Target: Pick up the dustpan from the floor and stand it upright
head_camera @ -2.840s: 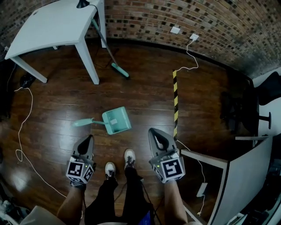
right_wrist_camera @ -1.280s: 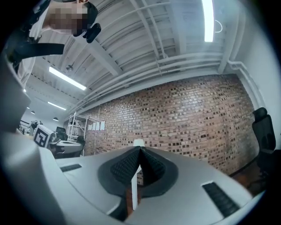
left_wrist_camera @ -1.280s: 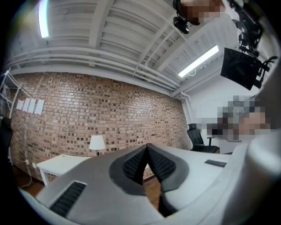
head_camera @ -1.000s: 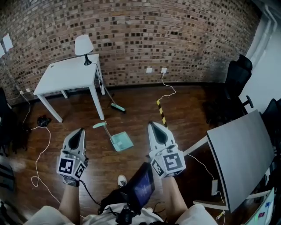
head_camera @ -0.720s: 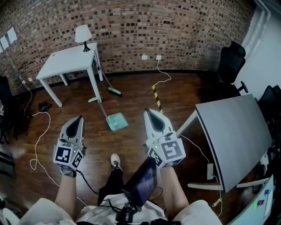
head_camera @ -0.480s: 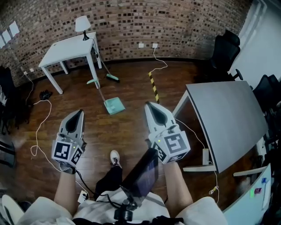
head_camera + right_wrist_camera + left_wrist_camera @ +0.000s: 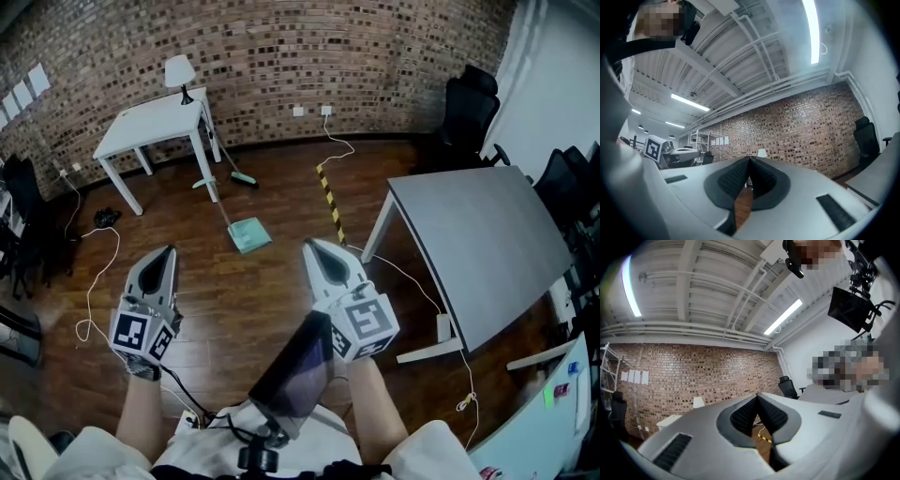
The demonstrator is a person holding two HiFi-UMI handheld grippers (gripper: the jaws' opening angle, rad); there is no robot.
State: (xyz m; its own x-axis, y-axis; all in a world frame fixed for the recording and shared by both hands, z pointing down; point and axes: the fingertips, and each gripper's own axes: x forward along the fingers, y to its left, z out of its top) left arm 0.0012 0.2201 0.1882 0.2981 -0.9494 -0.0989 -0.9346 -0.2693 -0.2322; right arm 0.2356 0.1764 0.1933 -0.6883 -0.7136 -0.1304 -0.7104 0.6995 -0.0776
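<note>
The teal dustpan (image 7: 249, 234) is on the wooden floor, far ahead of me. Its thin handle (image 7: 214, 197) runs up and left towards a leg of the white table (image 7: 155, 127). I cannot tell whether it stands or leans. My left gripper (image 7: 167, 253) and right gripper (image 7: 311, 246) are held out level in front of me, well short of the dustpan. Both are shut and empty. In the left gripper view the left gripper's (image 7: 757, 398) pads meet, with only brick wall behind. The right gripper's (image 7: 749, 162) pads likewise meet in its own view.
A teal broom (image 7: 242, 177) leans against the white table, which carries a lamp (image 7: 178, 71). A grey desk (image 7: 478, 244) stands to the right, with a yellow-black strip (image 7: 328, 202) on the floor beside it. White cables (image 7: 94, 281) trail at left. Black chairs (image 7: 469, 108) stand at the back right.
The view has pulled back from the dustpan, which now looks smaller and farther off. More of the grey desk and room shows. Both grippers stay shut and empty.
</note>
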